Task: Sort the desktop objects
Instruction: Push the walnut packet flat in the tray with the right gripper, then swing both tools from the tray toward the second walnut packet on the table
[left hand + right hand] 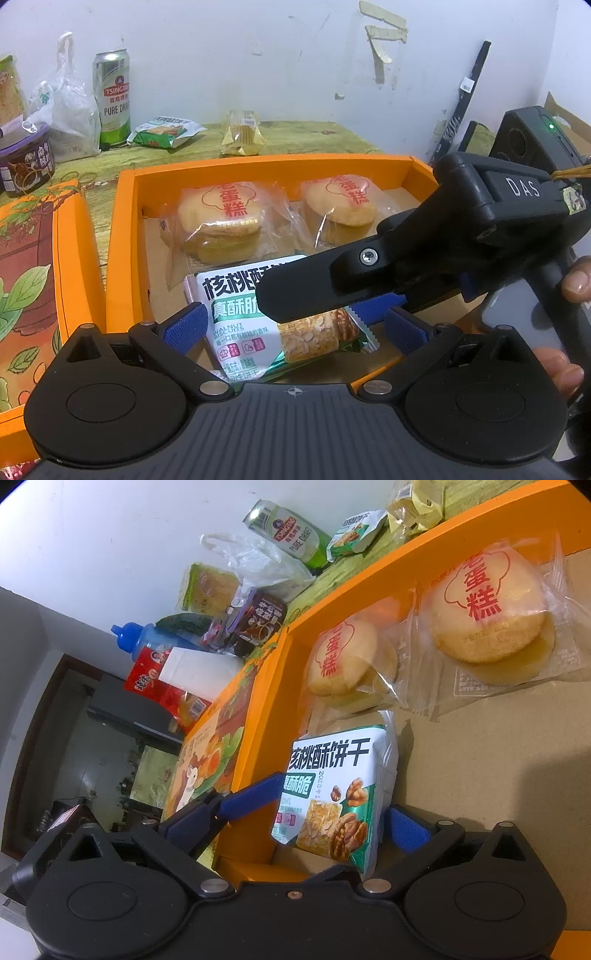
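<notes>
Left wrist view — green patterned tabletop (295, 138), scuffed white wall (221, 55) behind.

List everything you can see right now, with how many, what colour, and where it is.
Orange cardboard box: 1, open, table centre.
Wrapped egg cakes: 2, yellow, clear wrappers, box rear.
Walnut biscuit packet: 1, white-green, box front, between the grippers.
Second biscuit packet: 1, green-white, table behind box.
Yellow snack packet: 1, behind box.
Green beer can: 1, upright, rear left.
Clear plastic bag: 1, beside can.
Purple tub: 1, far left.
Illustrated orange lid: 1, left of box.
Blue-capped bottle: 1, lying, far left.
Left gripper: open.
Right gripper: around packet.
</notes>
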